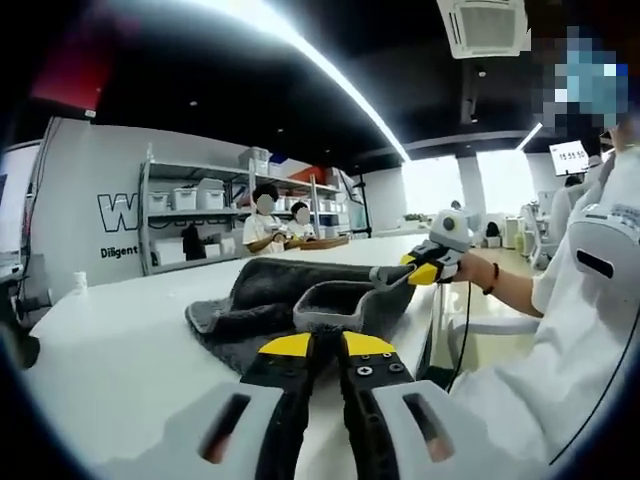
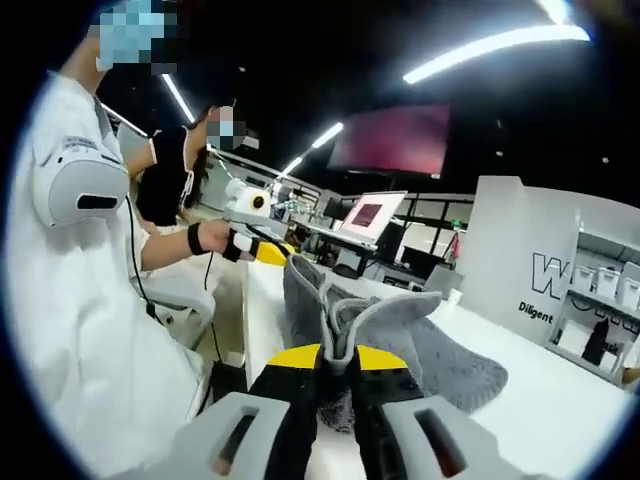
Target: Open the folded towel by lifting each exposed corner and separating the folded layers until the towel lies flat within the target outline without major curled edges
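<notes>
Together two claws, left claw (image 1: 325,345), right claw (image 2: 338,357), one gray towel (image 1: 290,300)

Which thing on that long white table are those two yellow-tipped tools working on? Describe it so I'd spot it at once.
On the long white table lies a dark grey towel, fluffy and bunched into raised folds near the table's edge. The left gripper and right gripper each pinch a lifted edge of it; it is the one soft, dark thing on the white top.
</notes>
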Available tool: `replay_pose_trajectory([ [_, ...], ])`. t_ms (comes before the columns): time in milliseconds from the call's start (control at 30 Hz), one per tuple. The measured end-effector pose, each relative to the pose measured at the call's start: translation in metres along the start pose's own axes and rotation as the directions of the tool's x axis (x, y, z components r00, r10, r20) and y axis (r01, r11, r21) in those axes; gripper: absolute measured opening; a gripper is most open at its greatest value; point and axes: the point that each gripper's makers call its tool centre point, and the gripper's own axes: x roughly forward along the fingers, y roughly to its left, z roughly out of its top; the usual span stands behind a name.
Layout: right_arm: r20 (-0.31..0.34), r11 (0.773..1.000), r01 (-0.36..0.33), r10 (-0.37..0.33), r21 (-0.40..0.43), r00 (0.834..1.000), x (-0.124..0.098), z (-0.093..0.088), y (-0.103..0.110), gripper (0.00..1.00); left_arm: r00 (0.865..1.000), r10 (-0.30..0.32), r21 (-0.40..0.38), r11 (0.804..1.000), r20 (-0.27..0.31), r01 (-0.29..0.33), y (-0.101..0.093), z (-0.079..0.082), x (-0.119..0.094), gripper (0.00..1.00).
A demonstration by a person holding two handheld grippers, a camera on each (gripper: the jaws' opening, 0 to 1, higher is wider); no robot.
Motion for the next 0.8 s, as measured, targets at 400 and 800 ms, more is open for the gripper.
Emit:
replay_pose_trajectory([
  [400, -0.052, 0.995, -0.096, 0.095, -0.027, 0.994, -0.004, -0.012, 0.019, 0.05, 0.996, -0.036, 0.022, 0.999, -0.088, 0.038, -0.016, -0.022, -0.016, 0.07],
  [800, -0.123, 0.981, -0.184, 0.175, -0.063, 0.977, -0.007, -0.023, 0.036, 0.1, 0.988, -0.064, 0.024, 0.997, -0.141, 0.068, -0.025, -0.031, -0.026, 0.07],
])
